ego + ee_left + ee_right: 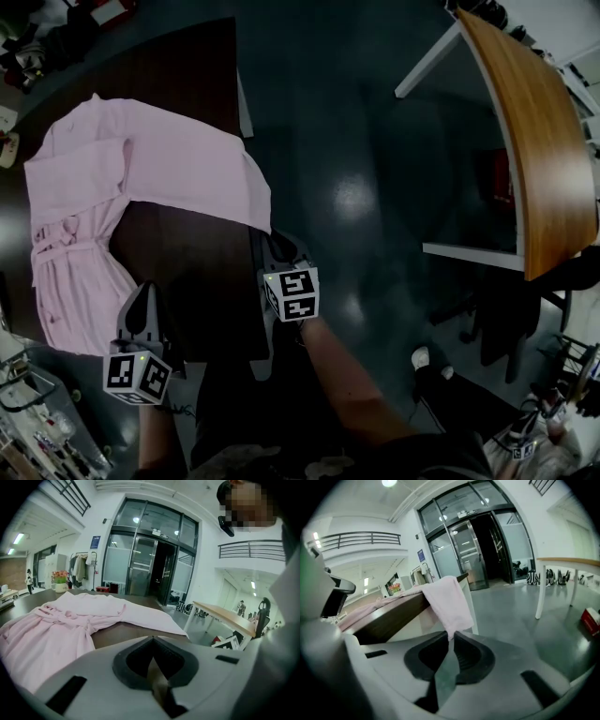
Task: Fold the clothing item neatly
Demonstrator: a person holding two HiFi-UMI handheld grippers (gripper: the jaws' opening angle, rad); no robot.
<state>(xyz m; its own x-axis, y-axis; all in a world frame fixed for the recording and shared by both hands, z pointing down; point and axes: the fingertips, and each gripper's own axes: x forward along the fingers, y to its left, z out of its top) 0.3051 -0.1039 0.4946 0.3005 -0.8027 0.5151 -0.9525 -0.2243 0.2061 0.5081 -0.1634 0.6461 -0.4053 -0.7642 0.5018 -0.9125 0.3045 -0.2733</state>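
Nearest to us, at the bottom of the head view, our right forearm (352,384) reaches up toward the dark table (187,253).

Furthest left, the left gripper (146,292) points up and away over the near part of the table, with its marker cube (136,377) toward us. Its own view shows the left gripper (151,641) with its jaws pressed together and nothing between them. The brown tabletop (126,632) lies just past the tips.

Up and to the left of it, the pink robe (141,169) lies spread open and unfolded across the table. Its skirt runs down the left side toward us, with a belt (56,234) knotted at the waist. From the left gripper view we see the robe (56,630) ahead and to the left, flat on the wood, apart from the jaws.

To the right, one corner of the robe hangs over the table's right edge. The right gripper (270,240) sits just below that corner. In its own view, the right gripper (451,636) has its jaws drawn almost together. The lowest tip of the hanging cloth (447,602) is caught between their tips, beside the table's edge (389,618).

Further right there is dark, glossy floor (356,187). Beyond it stands a wood-topped table (548,141) on white legs, well apart from both grippers.
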